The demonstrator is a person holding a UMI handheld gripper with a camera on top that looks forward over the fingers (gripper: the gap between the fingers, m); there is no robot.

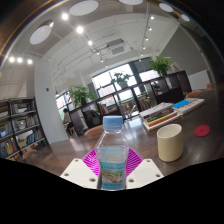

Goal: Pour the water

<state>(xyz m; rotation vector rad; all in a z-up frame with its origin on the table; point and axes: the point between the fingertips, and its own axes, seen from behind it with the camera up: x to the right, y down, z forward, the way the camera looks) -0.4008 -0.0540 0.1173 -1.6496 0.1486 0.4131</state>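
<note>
A clear plastic water bottle with a blue cap and a light blue label stands upright between my fingers. Both magenta pads press against its sides, so my gripper is shut on it. A cream-coloured cup stands on the brown table, ahead of the fingers and to the right of the bottle. The bottle's base is hidden behind the gripper body.
A stack of books and a white box lie beyond the cup. A small red round thing lies on the table right of the cup. Bookshelves stand at the left; chairs, plants and windows lie further back.
</note>
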